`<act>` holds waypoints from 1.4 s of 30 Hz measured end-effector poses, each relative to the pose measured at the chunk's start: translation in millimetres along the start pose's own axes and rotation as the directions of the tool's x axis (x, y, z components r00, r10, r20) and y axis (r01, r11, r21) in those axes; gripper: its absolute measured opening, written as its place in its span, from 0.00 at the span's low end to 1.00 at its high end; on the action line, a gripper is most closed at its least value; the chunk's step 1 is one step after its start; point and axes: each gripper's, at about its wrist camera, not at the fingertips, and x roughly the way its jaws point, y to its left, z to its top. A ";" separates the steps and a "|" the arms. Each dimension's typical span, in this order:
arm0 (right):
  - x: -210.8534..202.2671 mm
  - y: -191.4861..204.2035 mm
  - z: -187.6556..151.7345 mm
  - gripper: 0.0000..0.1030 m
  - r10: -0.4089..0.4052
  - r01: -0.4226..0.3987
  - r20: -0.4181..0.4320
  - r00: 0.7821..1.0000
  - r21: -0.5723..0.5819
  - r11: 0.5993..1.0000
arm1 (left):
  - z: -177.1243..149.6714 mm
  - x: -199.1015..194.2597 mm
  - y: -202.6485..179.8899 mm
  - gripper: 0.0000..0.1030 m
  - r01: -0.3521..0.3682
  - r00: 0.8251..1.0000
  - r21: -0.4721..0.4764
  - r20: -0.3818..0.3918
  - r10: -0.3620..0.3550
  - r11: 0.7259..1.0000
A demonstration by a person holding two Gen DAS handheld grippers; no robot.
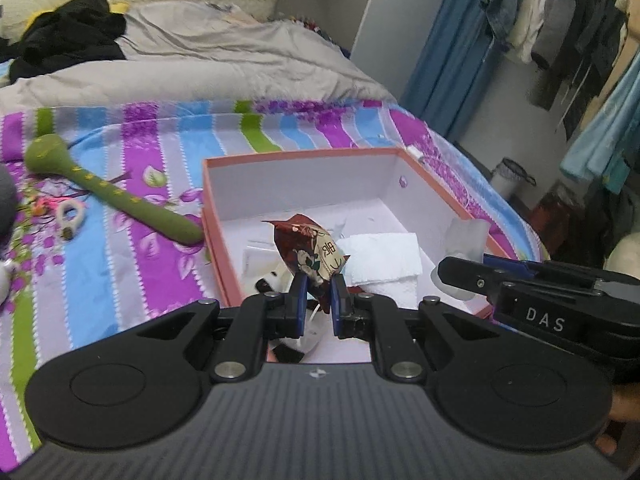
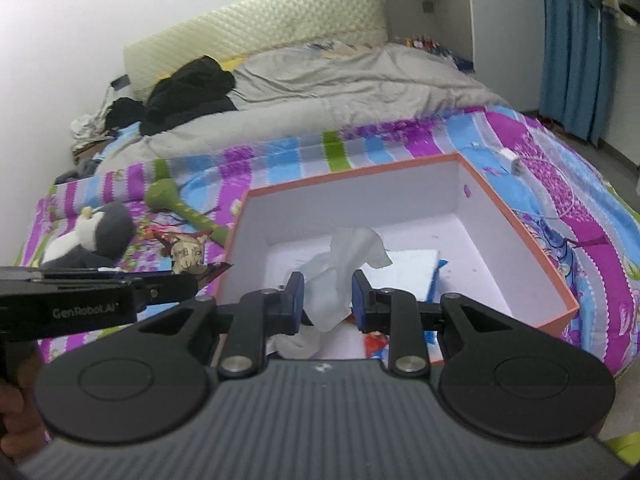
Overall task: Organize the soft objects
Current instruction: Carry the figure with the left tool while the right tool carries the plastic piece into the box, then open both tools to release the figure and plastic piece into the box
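Note:
An open orange box with a white inside (image 1: 436, 176) (image 2: 520, 236) lies on the striped bed sheet. My left gripper (image 1: 319, 294) is shut on a dark red patterned fabric pouch (image 1: 310, 252) and holds it over the box's near left part; the pouch also shows in the right wrist view (image 2: 188, 252). My right gripper (image 2: 327, 296) is partly open around a translucent white soft piece (image 2: 344, 268), held over the box; the piece also shows in the left wrist view (image 1: 468, 236). A folded white towel (image 1: 384, 264) lies inside the box.
A green plush stick (image 1: 104, 192) (image 2: 180, 208) lies on the sheet left of the box. A grey and white plush toy (image 2: 96, 236) lies further left. A grey quilt (image 1: 192, 64) and black clothes (image 1: 68, 32) cover the far bed. A white cable (image 2: 516, 160) lies right of the box.

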 end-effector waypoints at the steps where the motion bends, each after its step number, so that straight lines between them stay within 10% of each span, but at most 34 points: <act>1: 5.2 -4.1 1.2 0.28 -0.007 0.007 -0.008 1.000 0.003 1.000 | 3.2 7.9 -1.0 0.14 0.001 1.000 0.005 -0.011 -0.001 1.000; 20: 78.2 -55.8 0.8 0.41 -0.038 0.045 -0.140 0.989 0.048 0.998 | 22.3 89.1 -16.0 0.14 -0.013 0.992 0.040 -0.123 0.017 0.999; 25: 77.0 -60.1 2.5 0.63 -0.049 0.057 -0.142 0.989 0.056 0.997 | 20.3 75.4 -15.5 0.15 -0.027 0.994 0.031 -0.101 0.030 0.999; 42: 1.7 -20.0 -0.5 0.63 -0.016 0.017 -0.015 1.000 0.027 0.999 | -0.8 -30.2 -10.9 0.15 -0.034 0.999 0.014 0.025 0.034 0.999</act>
